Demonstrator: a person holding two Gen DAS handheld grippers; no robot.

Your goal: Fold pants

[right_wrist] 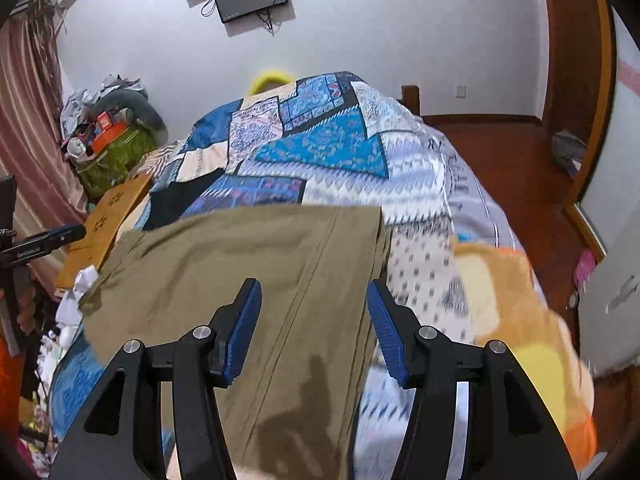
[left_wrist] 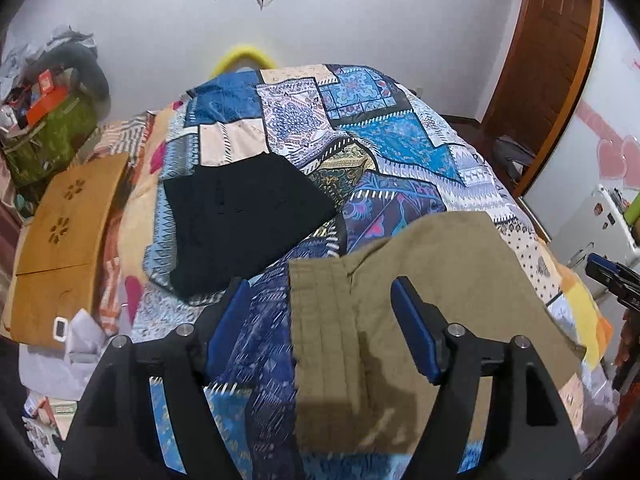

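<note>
Folded khaki pants (left_wrist: 424, 280) lie on the patchwork bedspread (left_wrist: 380, 140) at the near edge of the bed. They also show in the right wrist view (right_wrist: 260, 264). My left gripper (left_wrist: 320, 308) is open above the pants' left hem, holding nothing. My right gripper (right_wrist: 314, 312) is open above the pants' right part, holding nothing. A folded black garment (left_wrist: 240, 216) lies on the bed beyond the khaki pants, to the left. The right gripper's body shows at the right edge of the left wrist view (left_wrist: 612, 280).
A wooden lap table (left_wrist: 64, 240) lies at the bed's left side. A green bag with clutter (left_wrist: 48, 136) stands at the far left. An orange and yellow plush (right_wrist: 520, 320) lies on the bed's right side. A wooden door (left_wrist: 548, 60) is at the far right.
</note>
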